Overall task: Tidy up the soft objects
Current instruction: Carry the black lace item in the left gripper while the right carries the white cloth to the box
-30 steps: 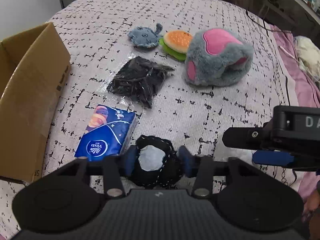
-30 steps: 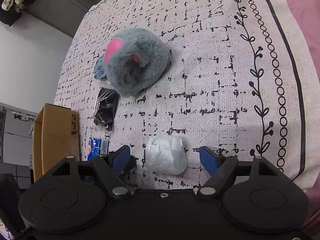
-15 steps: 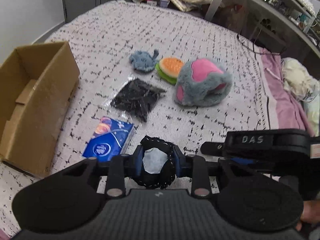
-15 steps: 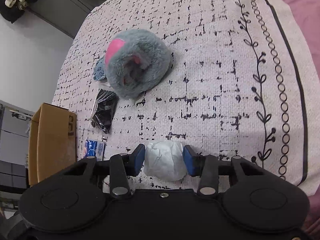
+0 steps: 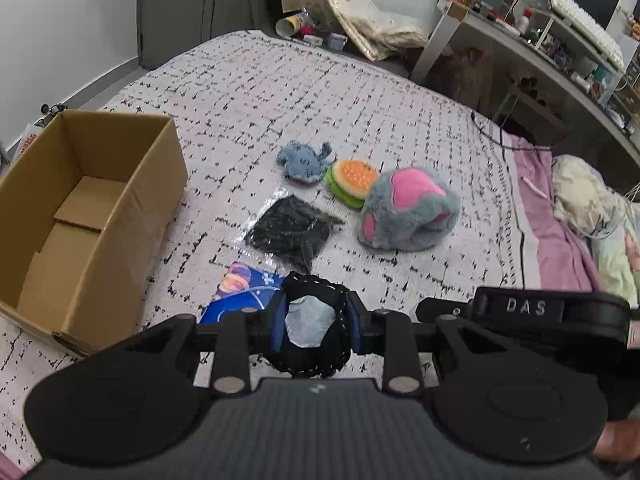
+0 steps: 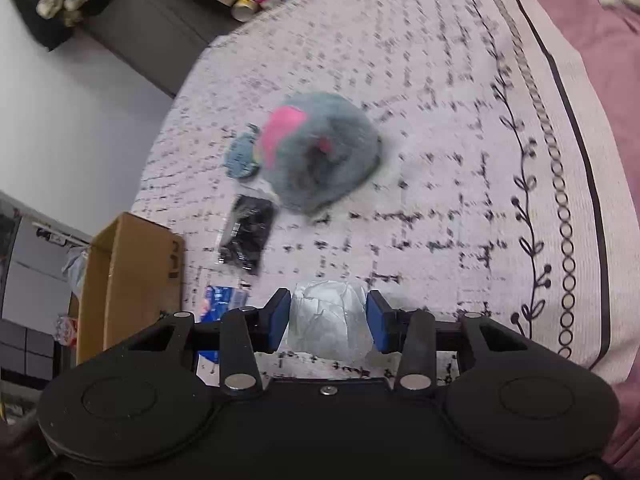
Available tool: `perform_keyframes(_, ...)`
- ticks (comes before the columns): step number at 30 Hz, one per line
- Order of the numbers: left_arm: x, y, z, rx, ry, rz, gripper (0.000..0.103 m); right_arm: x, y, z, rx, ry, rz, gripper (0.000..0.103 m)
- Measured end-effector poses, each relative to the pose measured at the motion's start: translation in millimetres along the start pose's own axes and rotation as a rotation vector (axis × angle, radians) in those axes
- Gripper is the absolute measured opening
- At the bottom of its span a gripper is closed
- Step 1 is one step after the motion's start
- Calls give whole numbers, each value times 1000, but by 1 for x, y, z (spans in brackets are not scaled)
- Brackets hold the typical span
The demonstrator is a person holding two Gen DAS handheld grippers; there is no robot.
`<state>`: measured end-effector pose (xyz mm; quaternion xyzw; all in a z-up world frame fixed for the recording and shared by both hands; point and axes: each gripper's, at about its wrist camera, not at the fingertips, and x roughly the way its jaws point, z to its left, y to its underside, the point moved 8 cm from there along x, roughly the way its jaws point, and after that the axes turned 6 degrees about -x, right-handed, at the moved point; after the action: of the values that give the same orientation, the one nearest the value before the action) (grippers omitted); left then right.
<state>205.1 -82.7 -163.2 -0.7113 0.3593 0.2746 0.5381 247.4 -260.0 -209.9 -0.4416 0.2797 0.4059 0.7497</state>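
Observation:
My left gripper (image 5: 314,322) is shut on a black pouch with a pale centre (image 5: 310,320), held above the bed. My right gripper (image 6: 327,320) is shut on a white crumpled bundle (image 6: 328,326), lifted off the bedspread. On the bed lie a grey and pink plush (image 5: 408,214), a burger toy (image 5: 350,182), a small blue plush (image 5: 302,162), a black packet in clear plastic (image 5: 292,234) and a blue tissue pack (image 5: 240,294). An open cardboard box (image 5: 80,216) stands at the left. The right gripper's body (image 5: 552,314) shows at the right in the left wrist view.
The bed has a white patterned spread (image 5: 280,92) with a purple sheet (image 5: 560,240) along its right side. A desk with shelves (image 5: 560,40) and bags (image 5: 372,28) stand beyond the bed. The box also shows in the right wrist view (image 6: 128,280).
Both grippers closed on their objects, the left on the black pouch and the right on the white bundle, and both then lifted up from the bed.

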Motion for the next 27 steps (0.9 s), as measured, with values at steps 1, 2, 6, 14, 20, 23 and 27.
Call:
perform_keyframes(1, -3, -2, 0, 1, 5, -10, 30, -3, 0, 2, -9, 1, -10, 41)
perform_keyframes(2, -7, -4, 0, 2, 9, -22, 30, -4, -1, 4, -13, 4, -17, 41)
perform_keyframes(6, -25, -15, 6, -8, 30, -78, 30, -14, -6, 11, -16, 1, -65, 41)
perform_keyframes(14, -49, -41, 27, -32, 40, -163, 30, -38, -15, 44, -80, -24, -150, 41)
perform_keyframes(20, -55, -53, 42, -26, 52, -192, 30, -39, -23, 76, -103, -39, -180, 41)
perform_keyframes(23, -55, -62, 51, -28, 57, -202, 30, -35, -27, 94, -117, -50, -185, 41)
perform_keyframes(27, -50, -76, 65, -10, 27, -229, 30, -29, -33, 117, -132, -68, -200, 41)
